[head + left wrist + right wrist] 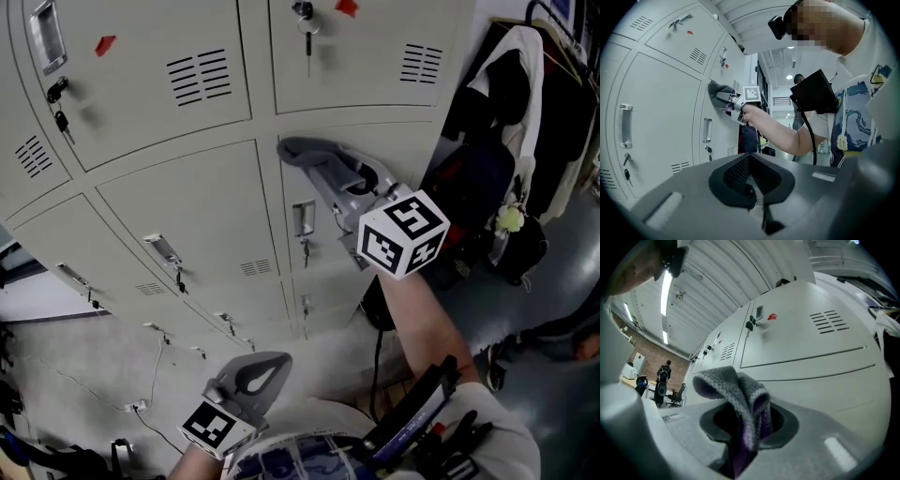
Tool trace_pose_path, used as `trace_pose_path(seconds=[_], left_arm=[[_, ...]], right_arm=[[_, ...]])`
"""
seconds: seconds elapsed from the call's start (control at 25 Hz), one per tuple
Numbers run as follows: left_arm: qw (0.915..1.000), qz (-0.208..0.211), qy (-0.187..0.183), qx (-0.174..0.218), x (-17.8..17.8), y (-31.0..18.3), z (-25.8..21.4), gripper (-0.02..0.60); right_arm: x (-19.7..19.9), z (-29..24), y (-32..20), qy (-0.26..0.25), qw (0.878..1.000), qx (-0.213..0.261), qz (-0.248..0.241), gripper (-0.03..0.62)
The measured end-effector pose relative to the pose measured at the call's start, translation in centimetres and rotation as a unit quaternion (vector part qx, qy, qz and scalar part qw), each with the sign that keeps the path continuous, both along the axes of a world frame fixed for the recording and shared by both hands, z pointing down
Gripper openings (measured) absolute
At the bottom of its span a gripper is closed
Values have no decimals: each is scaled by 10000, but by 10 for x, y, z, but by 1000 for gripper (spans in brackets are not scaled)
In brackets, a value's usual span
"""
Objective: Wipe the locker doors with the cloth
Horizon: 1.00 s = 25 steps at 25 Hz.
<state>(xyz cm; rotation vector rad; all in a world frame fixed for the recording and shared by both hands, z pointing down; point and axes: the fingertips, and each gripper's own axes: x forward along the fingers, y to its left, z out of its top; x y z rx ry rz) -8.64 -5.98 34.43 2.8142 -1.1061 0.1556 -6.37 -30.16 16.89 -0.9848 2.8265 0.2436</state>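
Note:
A grey cloth [302,150] with a purple underside is pressed against the upper left corner of a pale grey locker door [389,155] in the middle row. My right gripper [328,173] is shut on the cloth, whose folds [736,390] bulge out over the jaws in the right gripper view. From the left gripper view the cloth [717,89] and right gripper [730,100] show against the door [717,129]. My left gripper [272,367] hangs low near the person's body, away from the lockers, with its jaws [754,197] together and nothing between them.
Below the cloth are a door handle [302,217] and a key in its lock [304,248]; more keys hang from other locks [58,108]. Coats on a rack [525,103] and dark bags [511,248] stand right of the lockers. A cable [155,375] runs along the floor.

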Motion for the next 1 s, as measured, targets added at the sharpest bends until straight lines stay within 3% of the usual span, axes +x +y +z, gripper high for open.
trace_pose_path(seconds=[0.4,0.72,1.0], left_arm=[[9997,184,43,-169,21,-13,8,2],[9995,321,-36,-61,35,-9,5,2],[9994,324,-58,-126,41,-2,6,2]], right_arm=[[115,-4,-37,-478,9955,-249,781,94],[190,1,-61,-743,9866,-403,1393,94],[211,3,-68,-648,9838,-409,1621,94]])
